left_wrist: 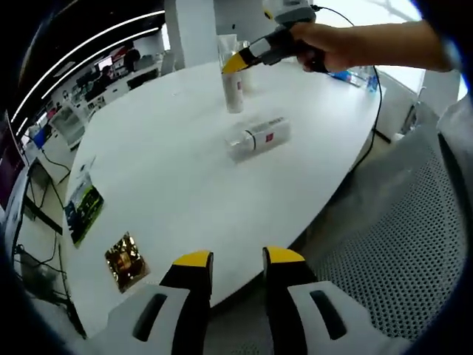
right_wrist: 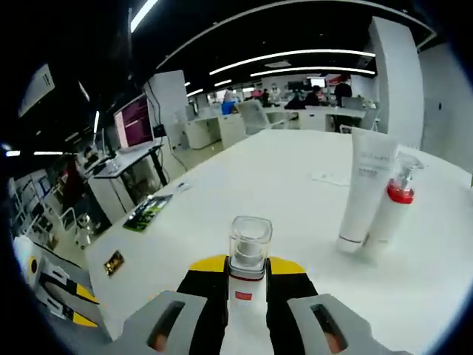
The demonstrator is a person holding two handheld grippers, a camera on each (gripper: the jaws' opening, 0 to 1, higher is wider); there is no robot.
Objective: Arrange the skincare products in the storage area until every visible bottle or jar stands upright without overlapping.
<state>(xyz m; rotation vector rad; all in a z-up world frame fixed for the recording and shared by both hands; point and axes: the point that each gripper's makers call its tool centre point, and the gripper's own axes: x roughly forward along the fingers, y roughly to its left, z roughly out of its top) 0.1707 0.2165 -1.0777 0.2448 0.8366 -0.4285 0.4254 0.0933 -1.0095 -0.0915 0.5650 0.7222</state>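
My right gripper (right_wrist: 247,266) is shut on a white bottle (right_wrist: 247,248) with a clear cap, held upright between its yellow-tipped jaws. In the left gripper view that same bottle (left_wrist: 233,90) stands upright at the far side of the white table (left_wrist: 170,170), with the right gripper (left_wrist: 244,61) and a person's hand (left_wrist: 332,46) on its top. A second white bottle (left_wrist: 257,137) lies on its side just nearer. A white tube (right_wrist: 366,188) and a pump bottle (right_wrist: 393,200) with a red collar stand upright together. My left gripper (left_wrist: 238,259) is open, low over the table's near edge.
A green and black leaflet (left_wrist: 83,208) and a gold packet (left_wrist: 126,260) lie near the table's left edge. A perforated grey surface (left_wrist: 414,244) sits beyond the table's edge on the right. A black cable (left_wrist: 373,111) drops off the far rim. Office desks fill the background.
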